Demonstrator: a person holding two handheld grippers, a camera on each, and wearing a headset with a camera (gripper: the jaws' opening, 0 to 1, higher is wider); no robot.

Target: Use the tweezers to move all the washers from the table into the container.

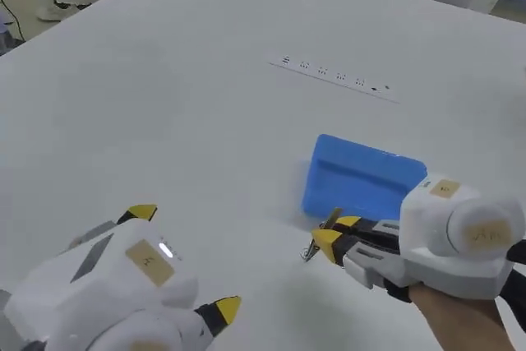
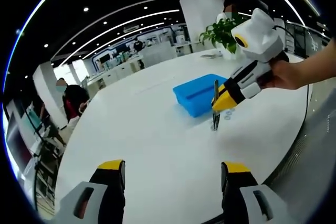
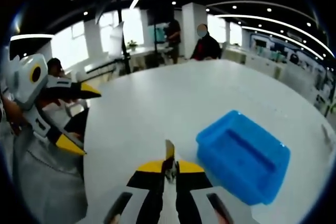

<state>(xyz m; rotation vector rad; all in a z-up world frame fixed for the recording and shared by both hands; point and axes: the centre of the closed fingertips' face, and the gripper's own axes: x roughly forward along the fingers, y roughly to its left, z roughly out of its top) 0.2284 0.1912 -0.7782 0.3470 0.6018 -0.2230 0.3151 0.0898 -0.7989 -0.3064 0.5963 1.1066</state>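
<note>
My right gripper [image 1: 333,232] is shut on a pair of metal tweezers [image 1: 316,244], whose tips point down at the white table just in front of the blue container [image 1: 362,180]. In the left gripper view the tweezers [image 2: 215,107] hang upright from the right gripper [image 2: 227,98], and a few small washers [image 2: 229,114] lie on the table beside their tips, next to the container [image 2: 197,94]. My left gripper [image 1: 183,260] hovers open and empty at the near left. In the right gripper view the container [image 3: 244,156] sits to the right of the tweezers [image 3: 169,153].
The white table [image 1: 181,104] stretches wide and bare to the left and back. A row of flush sockets [image 1: 337,76] lies behind the container. People stand far off in the background [image 3: 205,45].
</note>
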